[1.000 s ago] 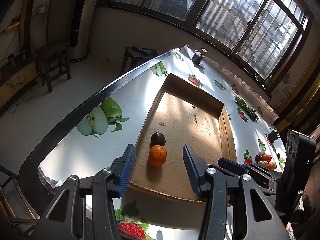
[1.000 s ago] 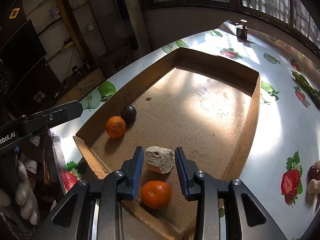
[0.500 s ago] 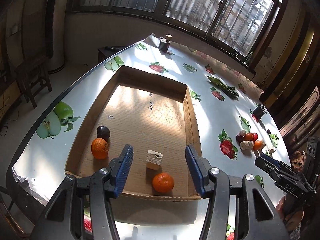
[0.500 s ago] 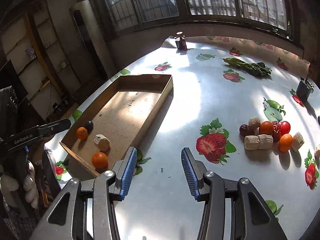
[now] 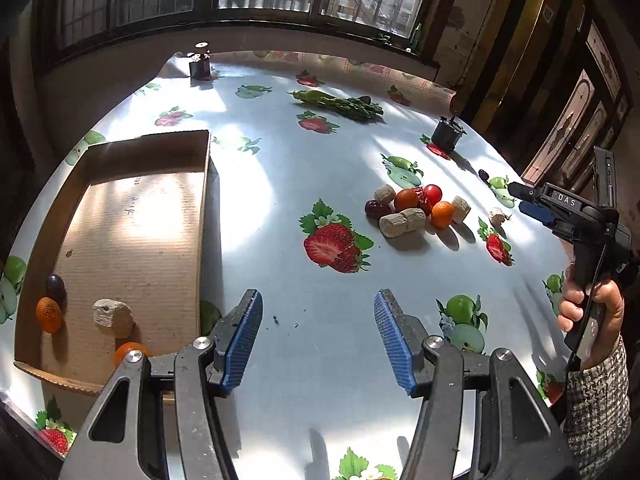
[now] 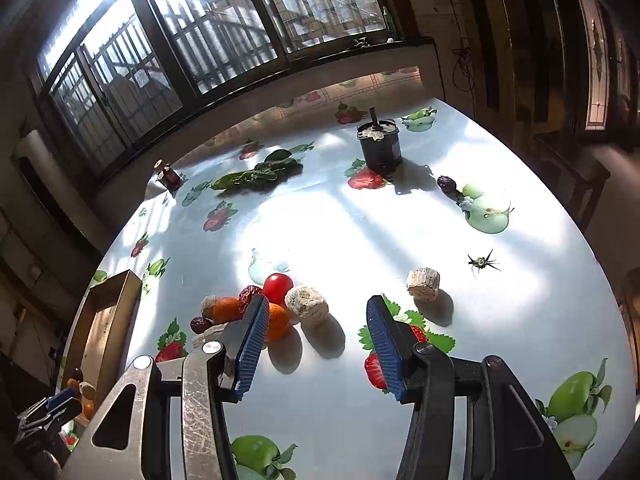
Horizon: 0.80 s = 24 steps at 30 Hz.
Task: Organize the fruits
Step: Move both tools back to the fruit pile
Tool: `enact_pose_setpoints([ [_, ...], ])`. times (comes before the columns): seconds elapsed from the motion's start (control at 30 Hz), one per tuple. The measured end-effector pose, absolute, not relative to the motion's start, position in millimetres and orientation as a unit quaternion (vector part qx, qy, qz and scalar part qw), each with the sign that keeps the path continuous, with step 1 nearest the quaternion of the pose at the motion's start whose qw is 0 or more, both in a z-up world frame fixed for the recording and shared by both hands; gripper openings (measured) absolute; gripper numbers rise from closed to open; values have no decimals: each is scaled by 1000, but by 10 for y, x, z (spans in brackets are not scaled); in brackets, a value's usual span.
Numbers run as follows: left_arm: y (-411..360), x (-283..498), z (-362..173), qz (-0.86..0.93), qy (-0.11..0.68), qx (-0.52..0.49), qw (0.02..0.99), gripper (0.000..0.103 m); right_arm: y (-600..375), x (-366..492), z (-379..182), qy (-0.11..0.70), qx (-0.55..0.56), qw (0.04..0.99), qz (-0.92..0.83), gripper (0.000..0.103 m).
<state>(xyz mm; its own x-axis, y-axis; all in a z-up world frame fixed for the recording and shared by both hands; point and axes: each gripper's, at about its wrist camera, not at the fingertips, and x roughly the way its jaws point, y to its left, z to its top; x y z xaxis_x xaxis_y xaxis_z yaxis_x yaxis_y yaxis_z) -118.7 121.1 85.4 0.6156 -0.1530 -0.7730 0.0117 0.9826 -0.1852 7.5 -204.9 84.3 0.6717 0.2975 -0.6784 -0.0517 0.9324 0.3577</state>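
Note:
A shallow cardboard box [image 5: 132, 216] lies at the table's left. It holds a dark plum [image 5: 55, 286], an orange [image 5: 49, 314], a beige chunk [image 5: 112, 317] and a second orange [image 5: 130, 350]. A pile of fruit [image 5: 416, 206] lies mid-right on the table: oranges, red tomatoes, dark dates, beige chunks. My left gripper [image 5: 318, 338] is open and empty over bare tablecloth beside the box. My right gripper [image 6: 314, 346] is open and empty, just short of the pile, with an orange [image 6: 276, 320] and a beige chunk [image 6: 306, 306] near its left finger.
A lone beige chunk [image 6: 423, 284], a dark date [image 6: 447, 184] and a small stem [image 6: 482, 263] lie apart on the right. A dark canister [image 6: 379, 148], leafy greens [image 6: 256, 176] and a small dark jar [image 6: 170, 176] stand further back. The table edge curves round on the right.
Both grippers swung right, away from the box. The right one, which released the beige chunk in the box, has closed in on the fruit pile. The left now faces open tablecloth.

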Motion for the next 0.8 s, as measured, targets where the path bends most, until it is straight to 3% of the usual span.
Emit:
enact_pose_setpoints([
  [0.57, 556, -570, 601, -86, 458, -27, 884, 58, -1603, 555, 209, 439, 144, 877, 136, 53],
  [0.6, 525, -491, 570, -91, 459, -29, 883, 58, -1614, 562, 202, 439, 148, 875, 138, 50],
  [0.63, 482, -409, 534, -98, 460, -30, 882, 58, -1630, 564, 197, 441, 152, 874, 138, 40],
  [0.8, 289, -49, 344, -133, 459, -8, 878, 58, -1698, 527, 215, 444, 163, 869, 148, 40],
])
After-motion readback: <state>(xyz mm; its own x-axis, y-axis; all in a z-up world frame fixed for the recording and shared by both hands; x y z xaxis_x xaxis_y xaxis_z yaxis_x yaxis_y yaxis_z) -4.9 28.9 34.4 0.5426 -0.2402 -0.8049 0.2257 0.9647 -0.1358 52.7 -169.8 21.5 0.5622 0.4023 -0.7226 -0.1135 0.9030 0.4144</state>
